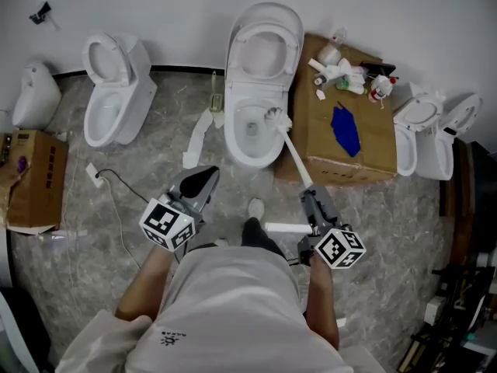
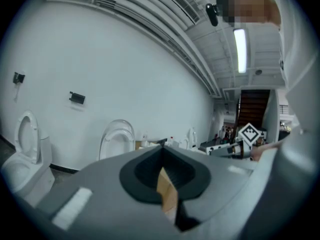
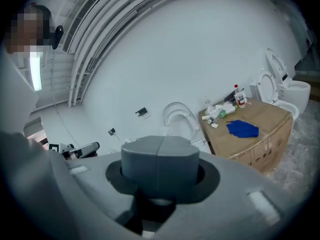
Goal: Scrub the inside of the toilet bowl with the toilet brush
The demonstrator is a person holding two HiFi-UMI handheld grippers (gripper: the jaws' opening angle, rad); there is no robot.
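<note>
A white toilet stands ahead of me with its lid up; the lid also shows in the left gripper view and the right gripper view. The toilet brush has a white handle, and its bristle head sits inside the bowl at the right rim. My right gripper is shut on the lower end of the handle. My left gripper hangs left of the bowl above the floor, jaws together, holding nothing.
A cardboard box right of the toilet carries bottles and a blue cloth. More toilets stand at left and right. A urinal, a small box and a floor cable lie left.
</note>
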